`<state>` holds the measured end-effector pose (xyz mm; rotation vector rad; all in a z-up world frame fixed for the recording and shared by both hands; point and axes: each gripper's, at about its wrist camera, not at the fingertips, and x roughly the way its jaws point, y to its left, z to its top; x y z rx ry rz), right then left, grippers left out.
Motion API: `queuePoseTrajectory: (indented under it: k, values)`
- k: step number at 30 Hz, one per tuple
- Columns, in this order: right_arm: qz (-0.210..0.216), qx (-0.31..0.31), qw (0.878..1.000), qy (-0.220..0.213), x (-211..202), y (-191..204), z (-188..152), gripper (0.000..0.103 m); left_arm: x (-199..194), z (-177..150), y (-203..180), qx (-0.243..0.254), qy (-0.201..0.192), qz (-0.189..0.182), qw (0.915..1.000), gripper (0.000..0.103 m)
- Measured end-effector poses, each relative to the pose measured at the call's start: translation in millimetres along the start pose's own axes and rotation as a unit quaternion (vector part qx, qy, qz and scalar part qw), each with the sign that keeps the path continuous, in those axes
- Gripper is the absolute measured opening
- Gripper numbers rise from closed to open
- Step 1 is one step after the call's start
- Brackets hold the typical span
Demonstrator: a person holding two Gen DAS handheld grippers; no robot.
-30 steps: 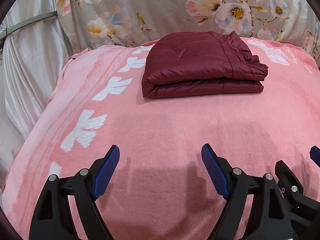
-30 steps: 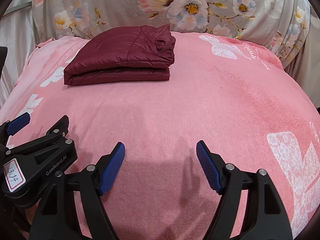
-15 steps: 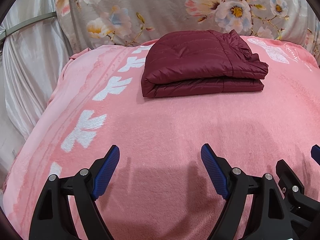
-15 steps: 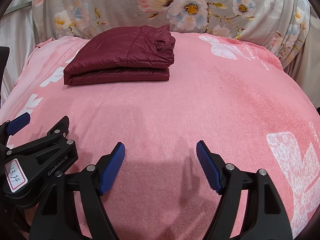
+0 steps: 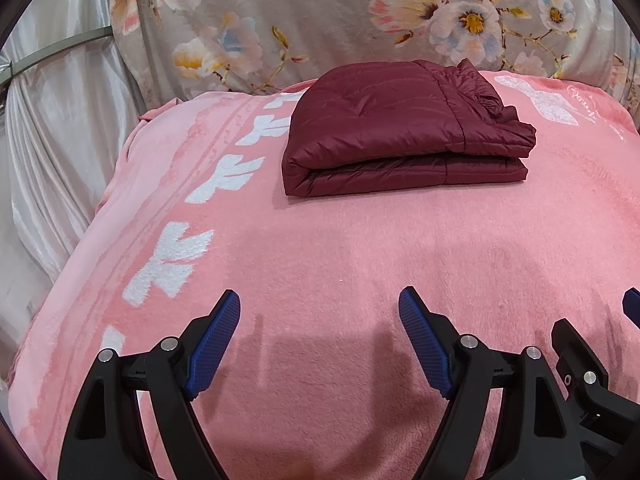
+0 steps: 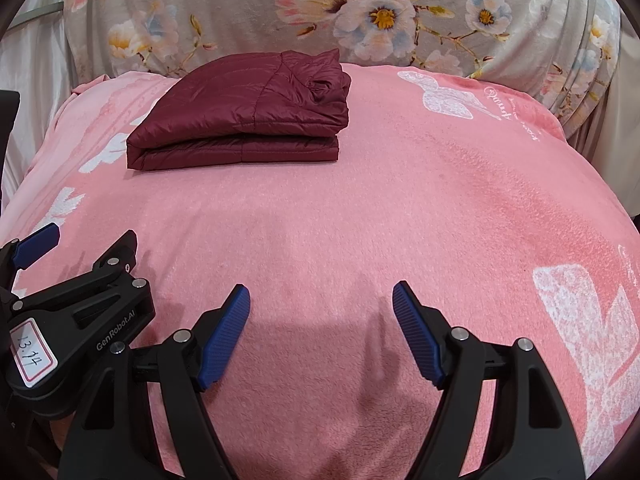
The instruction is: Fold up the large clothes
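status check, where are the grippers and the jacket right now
Left gripper and right gripper: jaws open, empty, low over pink blanket. Maroon jacket folded, lying ahead, untouched. Nothing between.

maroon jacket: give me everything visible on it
The maroon jacket is a quilted, slightly shiny puffer, folded into a compact rectangular stack of layers. A rounded fold edge faces left; the bunched collar or hem sits at the far right corner. It lies flat on the pink blanket, near the floral fabric behind. Nothing else touches it; both grippers are well short of it.

Both wrist views low, forward-facing, sharing folded jacket [image 5: 404,128] afar
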<state>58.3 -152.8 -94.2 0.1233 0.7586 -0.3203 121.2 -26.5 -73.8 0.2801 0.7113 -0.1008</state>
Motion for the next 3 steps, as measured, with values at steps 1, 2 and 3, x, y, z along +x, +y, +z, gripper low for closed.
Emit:
queuePoseTrajectory:
  k: [1,2,3]
  values:
    - [0.0,0.0,1.0,0.0,0.0,-0.1,0.0,0.071,0.1,0.1,0.5,0.0,0.0,0.0,1.0,0.078]
    - [0.0,0.0,1.0,0.0,0.1,0.0,0.1,0.071,-0.2,0.1,-0.8,0.0,0.0,0.001,1.0,0.078]
    - [0.0,-0.001,1.0,0.0,0.0,0.1,0.0,0.071,0.1,0.1,-0.4,0.0,0.0,0.002,1.0,0.078]
